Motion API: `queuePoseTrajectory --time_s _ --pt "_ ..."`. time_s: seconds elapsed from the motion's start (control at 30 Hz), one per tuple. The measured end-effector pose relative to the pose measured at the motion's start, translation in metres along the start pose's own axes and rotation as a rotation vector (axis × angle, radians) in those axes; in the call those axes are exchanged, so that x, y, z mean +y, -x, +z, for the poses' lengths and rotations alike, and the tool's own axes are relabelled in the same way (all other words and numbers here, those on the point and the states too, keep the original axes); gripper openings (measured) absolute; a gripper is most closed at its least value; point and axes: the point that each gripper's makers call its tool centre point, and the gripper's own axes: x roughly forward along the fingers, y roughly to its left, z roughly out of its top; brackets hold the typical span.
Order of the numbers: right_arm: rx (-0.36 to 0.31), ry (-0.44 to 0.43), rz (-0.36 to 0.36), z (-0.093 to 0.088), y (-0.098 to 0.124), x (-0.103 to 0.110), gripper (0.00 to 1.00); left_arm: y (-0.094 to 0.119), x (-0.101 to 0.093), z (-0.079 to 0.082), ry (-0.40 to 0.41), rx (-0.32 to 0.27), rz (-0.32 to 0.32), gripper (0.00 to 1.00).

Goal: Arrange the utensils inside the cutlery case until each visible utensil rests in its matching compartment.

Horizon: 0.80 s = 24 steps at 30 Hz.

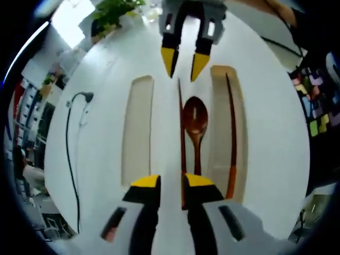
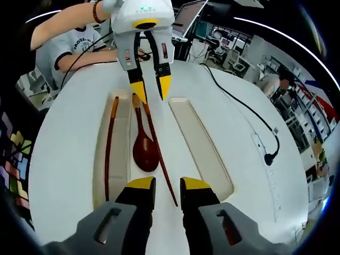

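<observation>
Loose chopstick (image 2: 159,154) could be knocked off spoon (image 2: 145,153) by left gripper (image 1: 171,181) and right gripper (image 2: 167,184), both slightly parted, nothing held

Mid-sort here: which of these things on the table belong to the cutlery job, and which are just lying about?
Job:
cutlery case
wooden spoon
chopstick in the side compartment
chopstick beside the spoon
left gripper
right gripper

Lying about:
black cable with plug
potted plant
laptop
</observation>
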Motion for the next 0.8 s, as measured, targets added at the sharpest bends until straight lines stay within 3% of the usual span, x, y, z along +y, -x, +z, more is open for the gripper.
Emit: queuePoseTrajectory --time_s 0.57,0.7,0.8 --pt "0.070 0.001 0.043 -0.022 -0.026 -0.001 0.18 -0.016 0.000 -0.020 0.000 0.088 -0.045 0.18" --pt "0.029 -0.051 0.058 -0.019 -0.029 0.001 0.17 -0.021 0.001 -0.022 -0.001 0.098 -0.051 0.18" --pt "0.021 -0.044 0.062 -0.018 -0.029 0.003 0.15 -0.025 0.001 -0.024 0.003 0.103 -0.056 0.19"
